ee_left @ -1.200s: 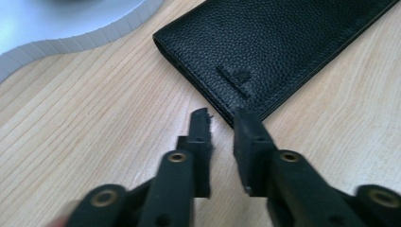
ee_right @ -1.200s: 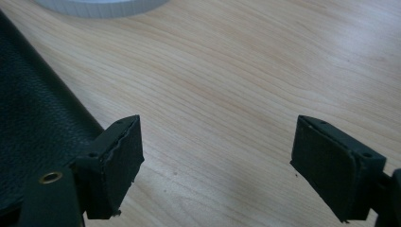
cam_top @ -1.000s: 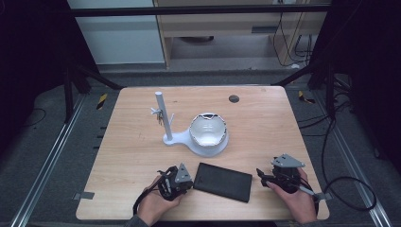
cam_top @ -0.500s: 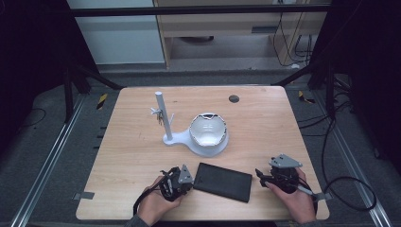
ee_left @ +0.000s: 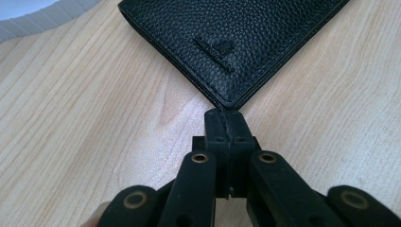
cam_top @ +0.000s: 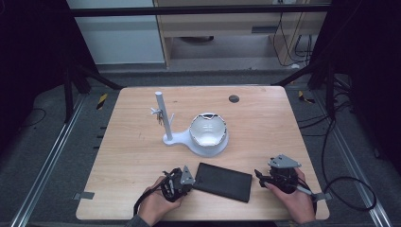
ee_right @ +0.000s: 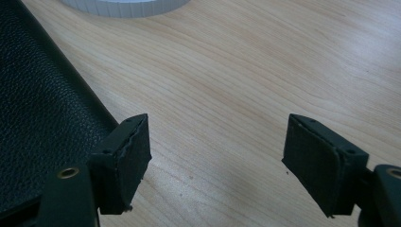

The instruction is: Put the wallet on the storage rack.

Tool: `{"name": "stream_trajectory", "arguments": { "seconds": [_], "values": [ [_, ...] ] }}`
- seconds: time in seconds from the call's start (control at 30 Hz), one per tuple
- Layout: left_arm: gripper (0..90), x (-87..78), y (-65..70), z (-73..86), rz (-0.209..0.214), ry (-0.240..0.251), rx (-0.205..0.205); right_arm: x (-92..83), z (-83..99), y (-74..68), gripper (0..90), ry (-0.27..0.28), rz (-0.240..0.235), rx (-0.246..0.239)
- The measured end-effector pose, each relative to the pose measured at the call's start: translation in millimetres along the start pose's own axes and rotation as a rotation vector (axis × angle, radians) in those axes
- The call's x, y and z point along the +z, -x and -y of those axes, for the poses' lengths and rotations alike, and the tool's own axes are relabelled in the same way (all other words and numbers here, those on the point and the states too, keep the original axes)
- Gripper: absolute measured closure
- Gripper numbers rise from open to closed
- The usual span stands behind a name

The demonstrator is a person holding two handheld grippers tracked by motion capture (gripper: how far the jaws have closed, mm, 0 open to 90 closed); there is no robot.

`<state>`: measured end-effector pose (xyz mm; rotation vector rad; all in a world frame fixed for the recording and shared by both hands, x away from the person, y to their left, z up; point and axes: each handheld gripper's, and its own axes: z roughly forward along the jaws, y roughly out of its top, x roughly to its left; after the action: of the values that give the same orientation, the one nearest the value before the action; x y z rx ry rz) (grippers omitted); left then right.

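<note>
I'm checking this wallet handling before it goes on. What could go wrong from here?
1. The left gripper is shut with its tips just at the corner of the black wallet; it holds nothing, so a push might only slide the wallet across the table.
2. The right gripper stands open beside the wallet's edge; closing now would likely catch only air.

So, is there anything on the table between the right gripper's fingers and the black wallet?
No. In the high view only bare wood separates the right gripper from the black wallet.
</note>
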<state>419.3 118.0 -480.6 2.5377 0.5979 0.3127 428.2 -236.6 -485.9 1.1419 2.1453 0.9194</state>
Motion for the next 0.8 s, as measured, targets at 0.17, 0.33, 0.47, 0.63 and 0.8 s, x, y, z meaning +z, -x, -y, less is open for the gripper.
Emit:
{"name": "stream_trajectory", "arguments": {
  "seconds": [0.17,0.33,0.47,0.63,0.8],
  "values": [
    [89.8,-4.1,-2.6,1.1,0.01,0.035,-0.021,-1.5,-1.7,-3.3,23.4,0.01,-0.014,-0.006],
    [89.4,-10.2,-5.5,1.5,0.005,0.114,-0.069,-3.7,-6.9,-16.2,21.3,0.032,-0.08,-0.039],
    [89.0,-14.0,-8.4,0.4,0.027,0.183,-0.111,-4.9,-15.8,-36.2,16.0,0.056,-0.169,-0.058],
    [87.2,-11.8,-7.2,-3.7,0.023,0.207,-0.127,-2.3,-24.1,-62.2,10.0,0.054,-0.254,-0.101],
    [84.7,-3.3,-7.5,-8.8,0.036,0.198,-0.136,3.2,-26.4,-75.9,8.7,0.04,-0.282,-0.14]
  ]
}}
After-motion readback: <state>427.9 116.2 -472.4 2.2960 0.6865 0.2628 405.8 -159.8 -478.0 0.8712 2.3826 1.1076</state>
